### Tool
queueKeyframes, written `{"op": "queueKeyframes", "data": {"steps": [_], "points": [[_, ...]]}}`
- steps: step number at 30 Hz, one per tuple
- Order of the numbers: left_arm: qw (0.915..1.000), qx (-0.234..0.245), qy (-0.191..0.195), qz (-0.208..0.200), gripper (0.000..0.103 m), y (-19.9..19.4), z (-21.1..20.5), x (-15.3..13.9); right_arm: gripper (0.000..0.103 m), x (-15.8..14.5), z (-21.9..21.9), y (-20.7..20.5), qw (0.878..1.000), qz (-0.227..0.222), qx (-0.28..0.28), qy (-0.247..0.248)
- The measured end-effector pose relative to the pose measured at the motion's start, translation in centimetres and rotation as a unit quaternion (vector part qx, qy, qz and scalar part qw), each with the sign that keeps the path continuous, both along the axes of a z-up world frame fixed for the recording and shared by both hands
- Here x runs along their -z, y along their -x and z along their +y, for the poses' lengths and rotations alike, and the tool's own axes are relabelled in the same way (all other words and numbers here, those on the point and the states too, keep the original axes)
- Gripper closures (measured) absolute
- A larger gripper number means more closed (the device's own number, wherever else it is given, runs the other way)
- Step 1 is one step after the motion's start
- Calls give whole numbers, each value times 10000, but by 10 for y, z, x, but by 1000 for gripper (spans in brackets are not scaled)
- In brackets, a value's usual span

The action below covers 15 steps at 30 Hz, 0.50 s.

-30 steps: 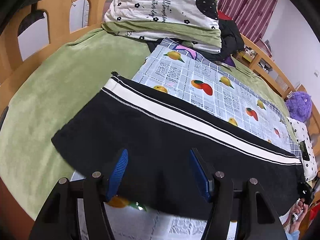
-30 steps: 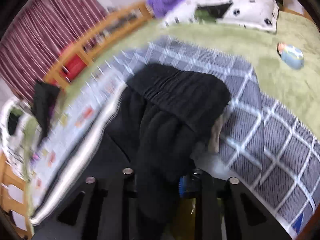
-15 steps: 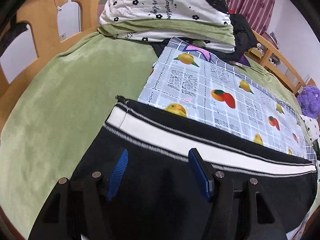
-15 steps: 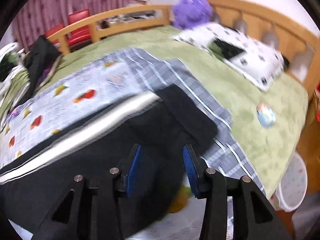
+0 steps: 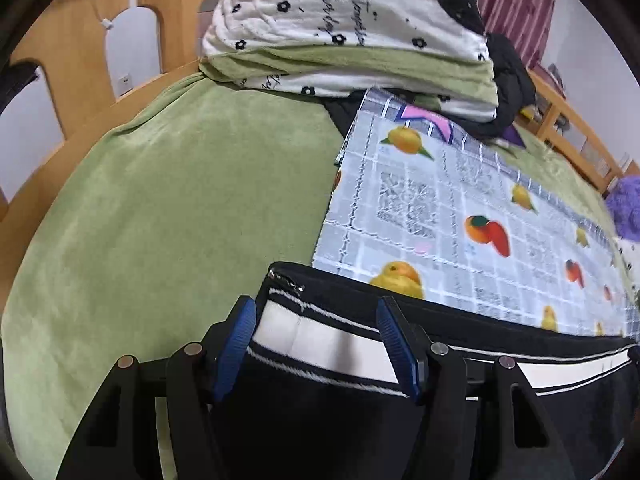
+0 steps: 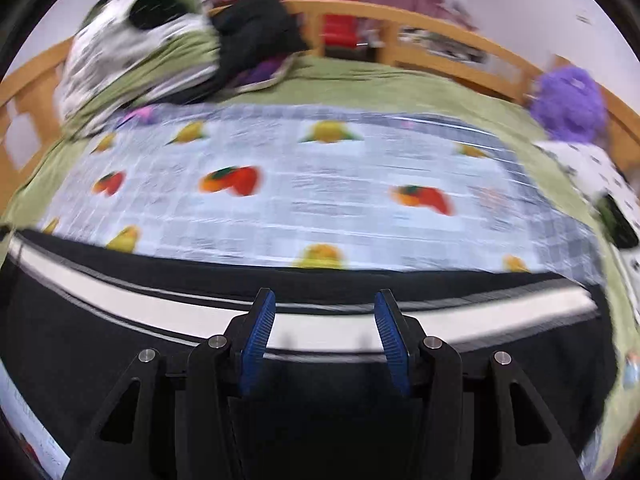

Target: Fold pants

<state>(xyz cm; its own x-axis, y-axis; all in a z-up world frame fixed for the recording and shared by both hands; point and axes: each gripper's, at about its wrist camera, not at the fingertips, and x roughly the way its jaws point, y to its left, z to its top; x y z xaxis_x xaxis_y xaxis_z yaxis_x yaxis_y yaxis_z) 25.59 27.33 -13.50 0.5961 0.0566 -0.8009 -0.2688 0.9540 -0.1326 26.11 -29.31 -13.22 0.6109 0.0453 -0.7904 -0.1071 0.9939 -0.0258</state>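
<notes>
Black pants (image 5: 328, 408) with a white side stripe lie flat along the near edge of a fruit-print sheet (image 5: 448, 208) on the bed. My left gripper (image 5: 316, 320) is open, its blue pads either side of the striped cuff end near the zipper. In the right wrist view the pants (image 6: 120, 344) stretch across the whole width, stripe toward the far side. My right gripper (image 6: 324, 308) is open, low over the stripe at the middle of the leg. Neither holds cloth.
A green blanket (image 5: 168, 208) covers the bed to the left. Folded bedding (image 5: 344, 32) and dark clothes are piled at the head. A wooden rail (image 6: 440, 36) runs round the bed. A purple plush toy (image 6: 568, 100) and a pillow (image 6: 600, 176) lie at right.
My right gripper let go of the bunched pants and swung round to face across the bed; the pants now lie flat. My left gripper moved in toward the cuff end.
</notes>
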Motion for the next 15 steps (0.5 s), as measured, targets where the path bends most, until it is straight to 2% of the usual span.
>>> {"op": "queueKeyframes", "data": {"steps": [3, 5, 6, 8, 9, 10, 12, 15], "points": [[9996, 202, 84, 182, 42, -8, -2, 11, 52, 11, 34, -13, 9985, 62, -538, -83], [9996, 217, 7, 192, 43, -7, -4, 16, 52, 20, 54, -23, 9962, 156, -850, -114], [9995, 238, -57, 184, 47, -6, -5, 17, 52, 23, 61, -28, 9954, 204, -927, -97], [9995, 155, -207, 153, 67, -4, -4, 18, 52, 34, 75, -37, 9933, 338, -1097, -98], [9997, 86, -218, 101, 82, -3, -1, 18, 52, 40, 82, -42, 9918, 426, -1198, -105], [9998, 115, -131, 90, 89, -2, 2, 18, 52, 45, 87, -45, 9906, 486, -1276, -102], [9992, 318, 219, 108, 96, 0, 7, 20, 53, 55, 98, -47, 9875, 558, -1471, 94], [9992, 398, 65, -47, 101, 5, 4, 16, 70, 63, 110, -44, 9838, 501, -1668, 416]]}}
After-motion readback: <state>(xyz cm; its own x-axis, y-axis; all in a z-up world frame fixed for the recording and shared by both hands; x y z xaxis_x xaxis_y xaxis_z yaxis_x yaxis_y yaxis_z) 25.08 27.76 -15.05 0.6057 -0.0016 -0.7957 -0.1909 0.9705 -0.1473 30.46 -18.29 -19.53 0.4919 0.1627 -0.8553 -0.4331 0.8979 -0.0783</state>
